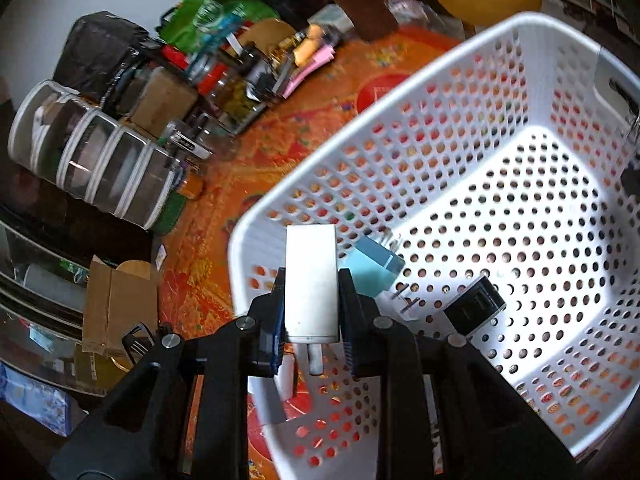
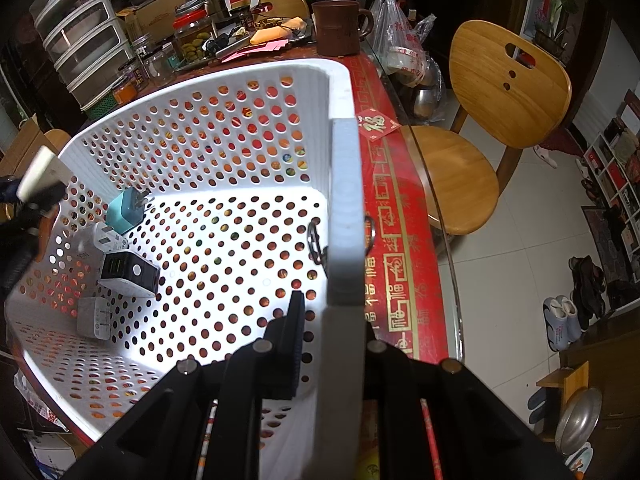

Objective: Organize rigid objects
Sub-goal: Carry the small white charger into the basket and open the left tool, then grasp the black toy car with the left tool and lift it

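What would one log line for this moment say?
left gripper: shut on white charger over basket | right gripper: shut on basket rim

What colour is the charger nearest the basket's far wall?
Light blue-green charger, seen best in the right wrist view.

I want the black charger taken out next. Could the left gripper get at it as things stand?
Probably not yet: the left gripper is shut on a white charger, so its jaws are occupied. Otherwise the way looks free: the black charger lies uncovered on the white basket floor, below that gripper.
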The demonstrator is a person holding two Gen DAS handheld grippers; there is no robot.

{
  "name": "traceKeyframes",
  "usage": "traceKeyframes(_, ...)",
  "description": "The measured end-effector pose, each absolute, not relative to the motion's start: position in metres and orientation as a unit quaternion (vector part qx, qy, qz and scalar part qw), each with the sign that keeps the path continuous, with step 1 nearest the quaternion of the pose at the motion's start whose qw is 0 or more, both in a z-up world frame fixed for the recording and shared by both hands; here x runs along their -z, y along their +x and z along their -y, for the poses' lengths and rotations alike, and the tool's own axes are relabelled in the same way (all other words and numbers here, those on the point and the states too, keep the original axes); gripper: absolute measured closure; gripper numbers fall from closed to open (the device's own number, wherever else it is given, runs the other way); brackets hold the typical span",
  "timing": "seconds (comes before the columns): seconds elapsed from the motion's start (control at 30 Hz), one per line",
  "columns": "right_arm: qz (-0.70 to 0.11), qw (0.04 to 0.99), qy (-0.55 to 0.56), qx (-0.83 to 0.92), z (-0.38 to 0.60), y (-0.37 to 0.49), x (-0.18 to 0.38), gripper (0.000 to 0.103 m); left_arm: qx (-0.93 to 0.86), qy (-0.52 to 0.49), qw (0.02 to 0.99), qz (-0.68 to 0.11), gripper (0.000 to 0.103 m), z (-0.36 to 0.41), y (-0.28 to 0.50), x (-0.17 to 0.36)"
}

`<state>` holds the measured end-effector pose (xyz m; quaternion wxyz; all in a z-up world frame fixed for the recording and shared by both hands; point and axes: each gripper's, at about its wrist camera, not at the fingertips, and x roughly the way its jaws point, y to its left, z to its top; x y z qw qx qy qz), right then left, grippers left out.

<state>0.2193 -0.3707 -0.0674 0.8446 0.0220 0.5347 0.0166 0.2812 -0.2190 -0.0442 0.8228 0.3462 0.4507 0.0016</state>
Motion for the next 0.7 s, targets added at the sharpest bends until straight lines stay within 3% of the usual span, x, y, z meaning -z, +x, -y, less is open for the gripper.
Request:
traceKeyframes(0.3,-0.535,0.844,0.022,-0.016,0.371,0.219,0.068,0.090,0.006,0.346,0.809,-0.474,0.080,0.219,0.296,0.062)
traceKeyframes(0.5,-0.535,0.844,0.022,-0.016,0.371,0.220,0.067,0.090,0.007,0.345,0.815,-0.465,0.071,0.211,0.302,0.058)
traceKeyframes(0.57,-0.535,0.844,0.022,-0.016,0.371,0.219,0.067,0.090,0.012,0.339,0.825,-0.452,0.054,0.207,0.297,0.050)
traceKeyframes(0.63,-0.535,0.844,0.022,-0.016,0.371,0.220,0.068,0.090,0.010,0.344,0.837,-0.425,0.019,0.203,0.285,0.039)
traceKeyframes(0.7,-0.535,0.844,0.022,-0.016,0.371,0.220,0.068,0.090,-0.003,0.352,0.852,-0.388,0.014,0.197,0.273,0.026)
